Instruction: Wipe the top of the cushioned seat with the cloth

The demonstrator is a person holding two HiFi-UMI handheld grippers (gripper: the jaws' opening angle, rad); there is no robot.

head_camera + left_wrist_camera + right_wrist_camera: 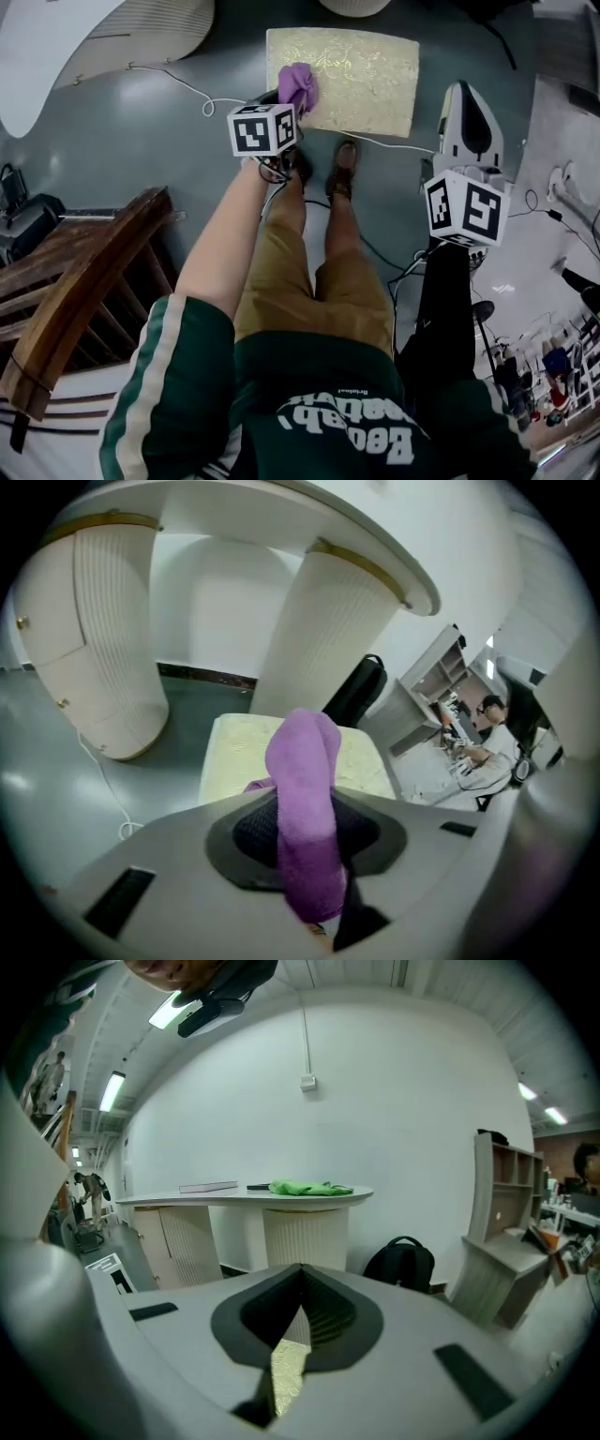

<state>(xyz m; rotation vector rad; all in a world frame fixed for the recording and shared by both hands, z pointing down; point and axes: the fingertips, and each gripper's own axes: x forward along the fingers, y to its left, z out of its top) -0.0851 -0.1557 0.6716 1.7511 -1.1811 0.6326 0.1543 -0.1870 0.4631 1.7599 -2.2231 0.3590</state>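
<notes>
Cloth: the purple cloth (305,789) is bunched into a thick roll. Its free end stands out ahead of the jaws.
Left hand-held gripper (311,860): its jaws are clamped on the cloth's lower half, so you already have hold of it.
Right hand-held gripper (292,1335): the jaws are drawn almost together with nothing in them, leaving only a thin slit. It hangs off to the right of the seat and apart from it.
Seat: the cushioned seat (361,75) lies flat on the floor (178,197) ahead of your feet, its pale gold patterned top facing up.
Cloth against seat: in the head view the cloth sits over the near left part of the top. You cannot tell from these views whether it is touching.
How the cloth will handle: expect it to be light, soft and limp. It should fold under pressure rather than push back, so press the bunched end down flat to get a broad wiping face.
Where to hold: your grip on the folded part looks sound, so leave it as it is.
How the seat will handle: the padding will probably give under you, and the seat may slide on the smooth floor. Use light, even strokes.
</notes>
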